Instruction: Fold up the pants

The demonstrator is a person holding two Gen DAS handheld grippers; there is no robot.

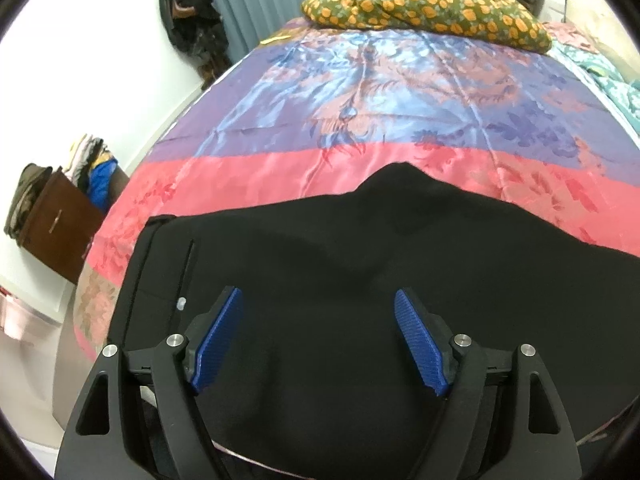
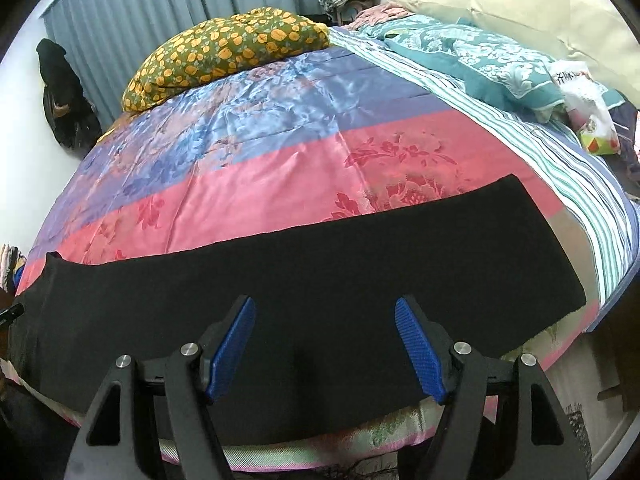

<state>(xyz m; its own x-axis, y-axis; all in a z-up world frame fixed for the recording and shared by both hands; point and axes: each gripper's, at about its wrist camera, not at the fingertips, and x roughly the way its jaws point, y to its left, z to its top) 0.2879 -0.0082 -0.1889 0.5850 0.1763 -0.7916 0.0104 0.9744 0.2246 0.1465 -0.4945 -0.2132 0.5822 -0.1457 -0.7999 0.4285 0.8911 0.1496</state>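
Black pants [image 1: 340,260] lie flat across the near edge of the bed, folded lengthwise into one long strip. In the left wrist view the waist end shows at the left, with a pocket seam and a small white tag [image 1: 181,303]. My left gripper [image 1: 318,292] hovers open over this end, with only flat cloth below its blue pads. In the right wrist view the pants [image 2: 360,264] stretch to the right, ending in a straight hem [image 2: 560,264]. My right gripper [image 2: 324,302] is open above the leg part, and its pads are not pressing on the cloth.
The pink and blue satin bedspread [image 2: 280,168] covers the bed. An orange-flowered pillow [image 2: 224,48] lies at the far side, with a teal pillow [image 2: 480,60] and a plastic bag [image 2: 588,112] at the right. A brown cabinet [image 1: 60,220] with piled clothes stands left of the bed.
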